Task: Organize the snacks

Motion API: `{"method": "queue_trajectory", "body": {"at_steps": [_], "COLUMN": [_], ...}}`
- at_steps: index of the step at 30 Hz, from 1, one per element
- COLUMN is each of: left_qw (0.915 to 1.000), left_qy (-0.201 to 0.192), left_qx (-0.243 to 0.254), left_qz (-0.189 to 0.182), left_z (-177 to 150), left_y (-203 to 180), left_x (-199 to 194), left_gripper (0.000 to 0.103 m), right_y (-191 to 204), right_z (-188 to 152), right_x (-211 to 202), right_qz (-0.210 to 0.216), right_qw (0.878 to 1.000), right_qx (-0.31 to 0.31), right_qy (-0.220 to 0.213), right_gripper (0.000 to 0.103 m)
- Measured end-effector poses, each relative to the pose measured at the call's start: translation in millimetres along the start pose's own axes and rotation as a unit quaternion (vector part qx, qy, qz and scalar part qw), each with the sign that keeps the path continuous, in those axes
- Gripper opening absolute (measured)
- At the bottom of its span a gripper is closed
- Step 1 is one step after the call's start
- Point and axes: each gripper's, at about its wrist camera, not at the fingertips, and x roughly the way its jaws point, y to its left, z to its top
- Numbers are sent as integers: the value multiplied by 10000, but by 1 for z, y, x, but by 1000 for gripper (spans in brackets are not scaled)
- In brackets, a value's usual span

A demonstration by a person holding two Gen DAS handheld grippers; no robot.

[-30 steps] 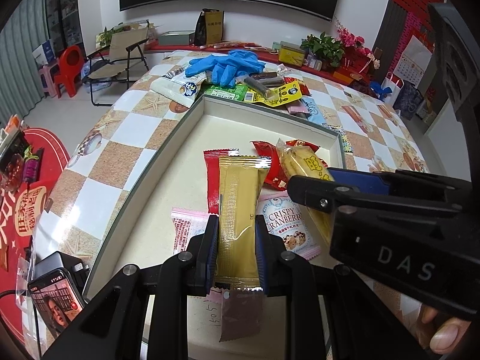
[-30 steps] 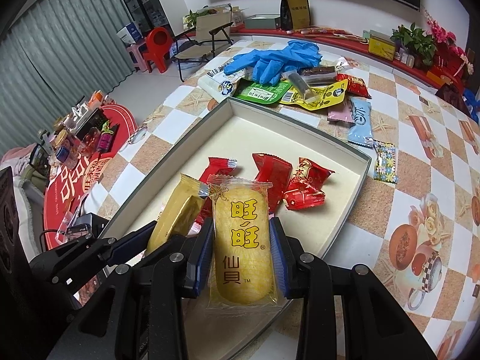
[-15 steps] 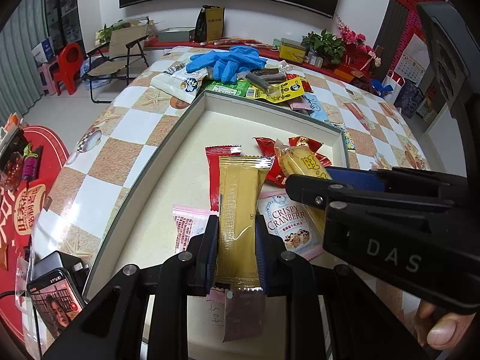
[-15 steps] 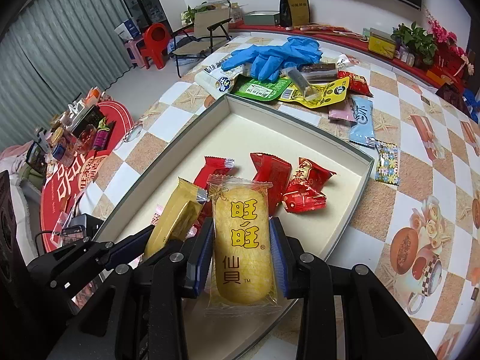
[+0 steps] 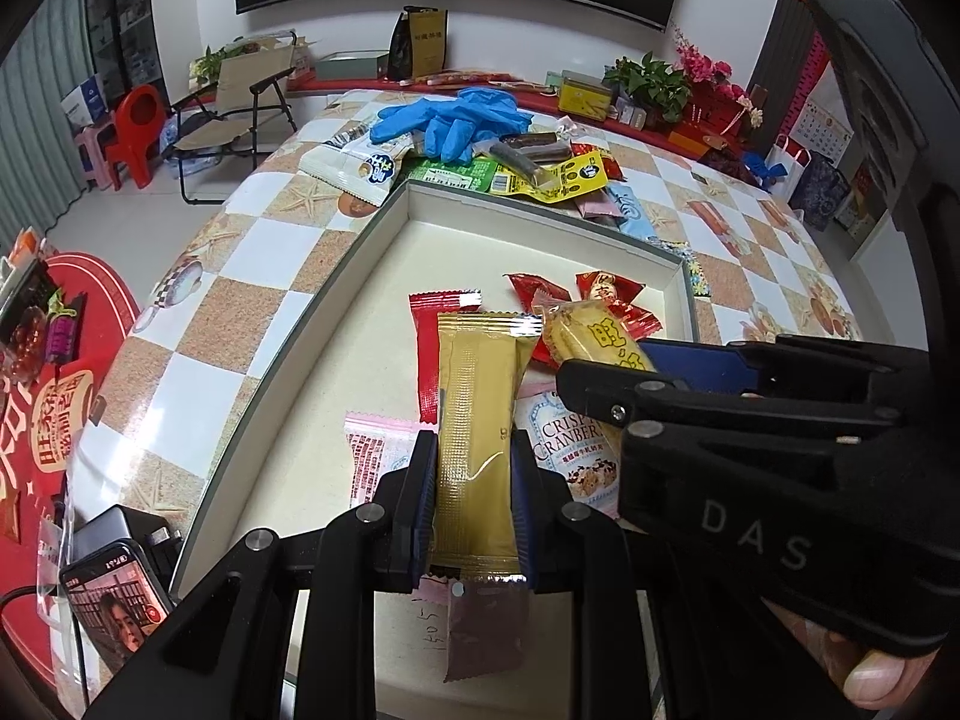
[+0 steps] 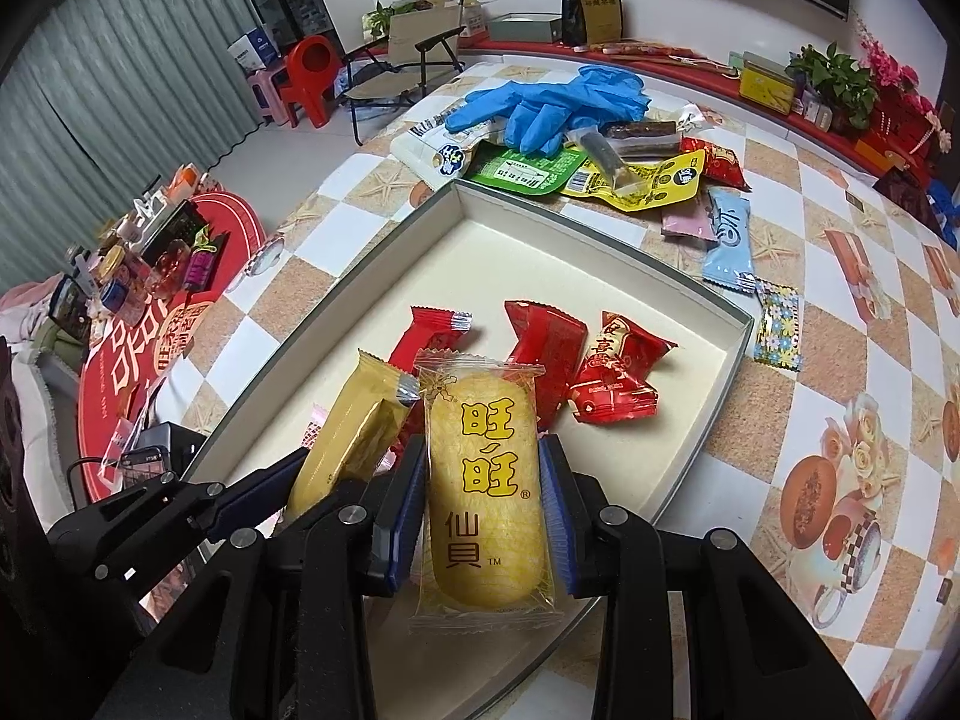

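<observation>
My left gripper (image 5: 473,501) is shut on a long gold snack packet (image 5: 477,420) and holds it above the near part of the shallow grey-rimmed tray (image 5: 336,294). My right gripper (image 6: 483,513) is shut on a yellow rice cracker packet (image 6: 483,480) above the tray's near edge (image 6: 708,420). The right gripper also shows in the left wrist view (image 5: 606,378), just right of the gold packet. In the tray lie red packets (image 6: 618,372), a pink packet (image 5: 375,459) and a cranberry packet (image 5: 576,450).
Beyond the tray's far edge lie blue gloves (image 6: 558,105) and several loose snack packets (image 6: 642,183) on the checkered table (image 6: 840,312). A phone (image 5: 114,603) sits at the table's near left. A folding chair (image 5: 240,96) stands on the floor behind.
Both grippers have drawn back and up slightly with their packets; the tray and the far snacks look a little further away. Nothing was let go.
</observation>
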Motion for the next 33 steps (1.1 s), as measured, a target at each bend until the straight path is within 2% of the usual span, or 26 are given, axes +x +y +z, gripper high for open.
{"method": "queue_trajectory", "body": {"at_steps": [3,4,5,6,7,8,10,20,21,23,26,28,30,33], "left_qw": [10000,10000,10000,10000,10000,10000,10000,9984,9985,9988,9994,9997,9987,9988], "left_qy": [26,37,37,31,16,-26,-90,-46,-26,-56,-96,-39,5,-13], "left_qx": [-35,-50,-69,-78,-73,-58,-10,557,538,487,310,239,163,137], "left_qz": [38,26,-17,-31,-4,9,-5,111,44,-86,-108,15,489,476], "left_z": [2,2,2,2,2,1,-1,-20,-21,-23,-24,-28,-31,-35], "left_y": [2,3,4,4,4,4,3,-17,-17,-16,-14,-12,-11,-7], "left_x": [-1,-1,-3,-4,-6,-9,-14,-27,-29,-33,-38,-40,-41,-42], "left_gripper": [27,32,42,49,65,74,80,88,88,88,88,89,88,89], "right_y": [1,1,0,0,-1,-1,0,3,3,3,6,7,9,11], "right_z": [1,1,1,1,2,1,1,-7,-7,-8,-9,-11,-13,-16], "right_x": [1,1,0,0,0,-3,-7,-20,-20,-22,-24,-27,-28,-29], "right_qz": [13,26,38,34,56,93,57,38,30,25,25,5,-7,-68], "right_qw": [10000,10000,10000,9999,9999,9999,9999,10000,10000,10000,9999,9999,9999,9998], "right_qx": [-3,15,53,82,101,93,60,-4,4,4,-70,-95,-106,-149], "right_qy": [44,58,56,53,43,-5,-72,35,46,56,97,74,80,120], "right_gripper": [38,38,39,56,68,85,85,85,87,103,103,103,103,103]}}
